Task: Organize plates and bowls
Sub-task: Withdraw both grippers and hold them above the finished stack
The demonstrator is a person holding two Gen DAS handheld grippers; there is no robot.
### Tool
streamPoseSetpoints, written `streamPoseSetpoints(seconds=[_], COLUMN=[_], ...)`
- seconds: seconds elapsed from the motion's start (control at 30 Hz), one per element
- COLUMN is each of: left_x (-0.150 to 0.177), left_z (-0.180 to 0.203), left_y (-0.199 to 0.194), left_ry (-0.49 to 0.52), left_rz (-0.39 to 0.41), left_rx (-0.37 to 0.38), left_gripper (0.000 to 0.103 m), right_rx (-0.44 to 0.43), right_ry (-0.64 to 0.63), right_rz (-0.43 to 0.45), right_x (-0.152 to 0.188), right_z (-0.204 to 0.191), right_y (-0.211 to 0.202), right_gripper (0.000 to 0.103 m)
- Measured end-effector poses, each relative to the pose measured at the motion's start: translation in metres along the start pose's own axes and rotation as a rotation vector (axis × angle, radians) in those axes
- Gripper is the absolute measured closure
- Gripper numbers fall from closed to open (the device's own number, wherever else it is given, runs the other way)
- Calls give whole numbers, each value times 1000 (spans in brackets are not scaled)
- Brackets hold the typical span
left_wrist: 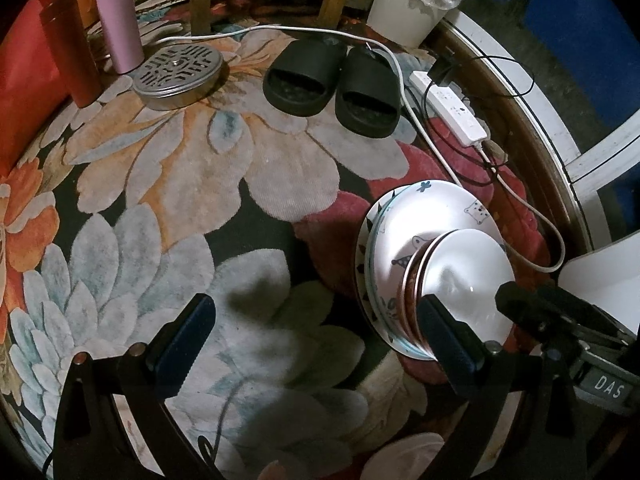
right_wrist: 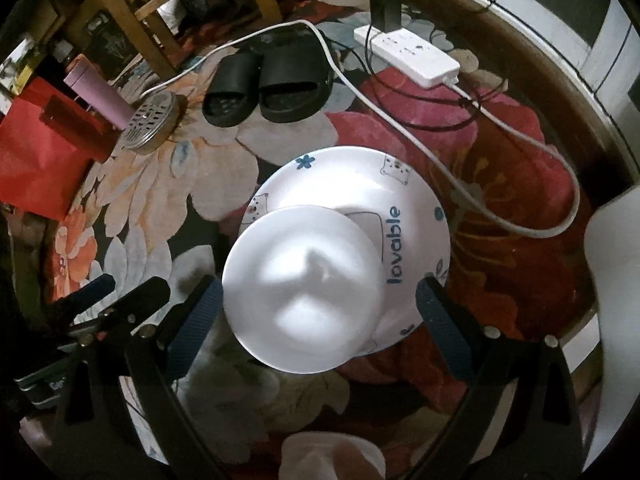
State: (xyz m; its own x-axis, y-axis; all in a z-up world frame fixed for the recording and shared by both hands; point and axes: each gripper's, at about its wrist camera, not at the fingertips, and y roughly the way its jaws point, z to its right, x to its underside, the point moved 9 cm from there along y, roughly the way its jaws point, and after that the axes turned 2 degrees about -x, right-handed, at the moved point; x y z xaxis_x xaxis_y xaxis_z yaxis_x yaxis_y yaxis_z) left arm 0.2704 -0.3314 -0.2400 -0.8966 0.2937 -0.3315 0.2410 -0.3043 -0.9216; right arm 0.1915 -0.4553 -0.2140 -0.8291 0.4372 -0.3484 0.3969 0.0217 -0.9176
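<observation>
A stack of dishes stands on the floral rug (left_wrist: 200, 184). At the bottom are wide white plates with blue cartoon prints and the word "lovable" (right_wrist: 360, 184), also in the left wrist view (left_wrist: 428, 212). On top sit smaller white bowls (right_wrist: 304, 292), with copper-rimmed ones under the top one (left_wrist: 468, 268). My left gripper (left_wrist: 316, 348) is open and empty, its right finger next to the stack's near edge. My right gripper (right_wrist: 316, 320) is open, its fingers on either side of the top bowl, not touching it.
Black slippers (left_wrist: 332, 84), a round metal grate lid (left_wrist: 178, 74), pink (left_wrist: 118, 20) and red (left_wrist: 70, 52) tumblers stand at the far side. A white power strip (left_wrist: 448, 108) and cables lie right of the stack. A white bucket (left_wrist: 404, 4) stands behind.
</observation>
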Motion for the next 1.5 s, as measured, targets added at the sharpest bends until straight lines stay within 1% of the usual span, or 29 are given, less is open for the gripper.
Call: streamPoseSetpoints(seconds=[0.33, 0.57, 0.8, 0.9, 1.0, 1.13, 1.23, 1.37, 1.5], left_x=[2, 2, 2, 2, 2, 2, 3, 4, 5], left_z=[2, 4, 5, 1, 3, 2, 4, 3, 1], left_y=[0, -1, -2, -3, -3, -8, -8, -9, -9], left_ry=[1, 11, -1, -6, -5, 7, 12, 14, 6], left_rz=[8, 11, 8, 4, 2, 11, 8, 5, 3], left_rx=[-20, -19, -8, -59, -36, -56, -37, -47, -36], left_gripper=[2, 2, 2, 2, 2, 2, 2, 2, 2], right_rx=[-13, 46, 28, 28, 23, 21, 15, 2, -12], right_ry=[13, 6, 6, 6, 10, 10, 10, 5, -11], right_rz=[-5, 16, 14, 15, 16, 21, 27, 23, 24], right_x=[1, 0, 0, 1, 1, 1, 1, 2, 2], right_z=[1, 6, 5, 6, 5, 4, 2, 1, -3], right_y=[0, -7, -6, -6, -7, -9, -10, -9, -9], right_gripper=[6, 6, 6, 6, 6, 6, 6, 6, 6])
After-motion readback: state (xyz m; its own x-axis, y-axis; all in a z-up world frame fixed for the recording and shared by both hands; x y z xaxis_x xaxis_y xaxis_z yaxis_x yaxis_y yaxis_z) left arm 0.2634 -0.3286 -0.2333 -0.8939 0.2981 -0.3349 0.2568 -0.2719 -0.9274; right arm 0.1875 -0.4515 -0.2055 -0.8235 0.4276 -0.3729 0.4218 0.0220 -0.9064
